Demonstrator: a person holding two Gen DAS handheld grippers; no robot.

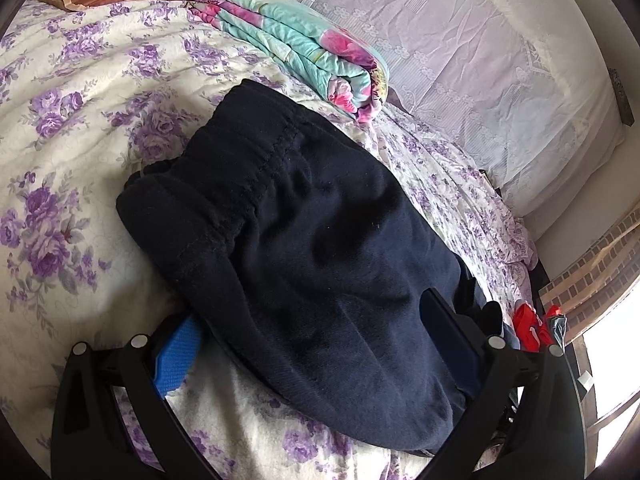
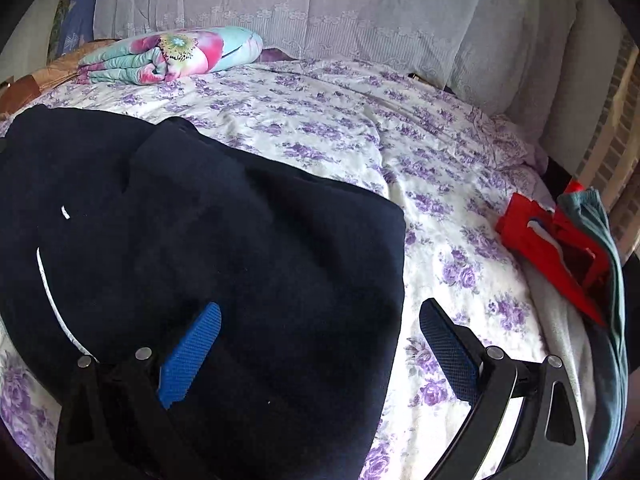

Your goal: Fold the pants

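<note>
Pants (image 1: 320, 264) folded into a compact navy stack on the bed (image 2: 400, 168). Left gripper (image 1: 316, 344) and right gripper (image 2: 320, 344) both spread wide, holding nothing. Looks near done; next probably a final smoothing or tidying of edges.

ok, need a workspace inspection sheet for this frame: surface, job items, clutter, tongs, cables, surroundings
Surface: bed with purple-flowered cover, lightly wrinkled.
Job's things: dark navy pants lying bunched on the cover, elastic waistband facing away from the left camera; a white stripe shows in the right view.
Clutter: folded floral quilt near the far edge; red garment and teal cloth at the bed's right edge.
Tongs: left tongs open, straddling the pants; right tongs open, one finger over the pants, the other over bare cover.
Cables: nothing seen.
Surroundings: lace curtain behind the bed; brick-pattern wall to the right.
</note>
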